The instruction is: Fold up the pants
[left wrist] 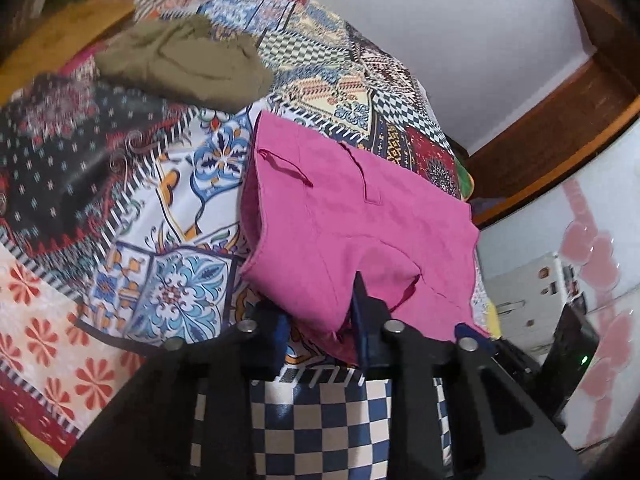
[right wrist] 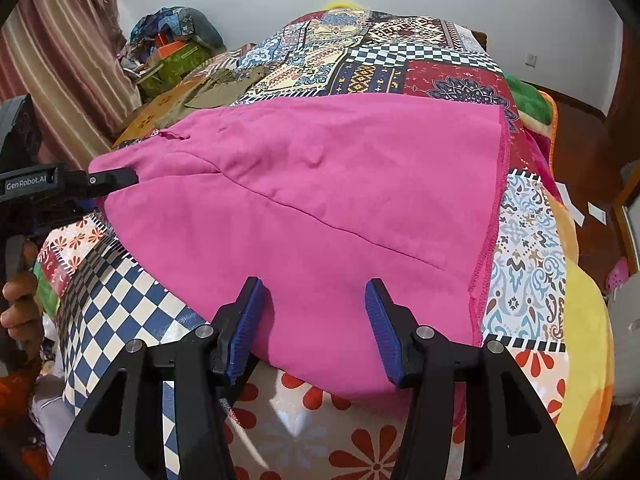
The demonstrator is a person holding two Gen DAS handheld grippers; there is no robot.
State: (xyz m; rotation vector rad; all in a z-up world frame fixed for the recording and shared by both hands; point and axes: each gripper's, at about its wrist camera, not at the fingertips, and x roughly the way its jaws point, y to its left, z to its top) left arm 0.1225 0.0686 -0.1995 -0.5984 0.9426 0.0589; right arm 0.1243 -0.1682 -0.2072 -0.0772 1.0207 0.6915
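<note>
Pink pants [right wrist: 320,200] look soft, light; our left gripper [left wrist: 360,316] pinches their edge, right gripper [right wrist: 316,320] fingers apart.

We see the pink pants [left wrist: 360,224] lying folded on the patchwork bedspread [left wrist: 160,264]. Our left gripper [left wrist: 320,312] sits at their near edge, one blue finger [left wrist: 362,312] against a bunched fold of pink cloth; whether it pinches the cloth we cannot tell. Beyond the pants, an olive-brown garment [left wrist: 188,64] lies crumpled on the bedspread.
</note>
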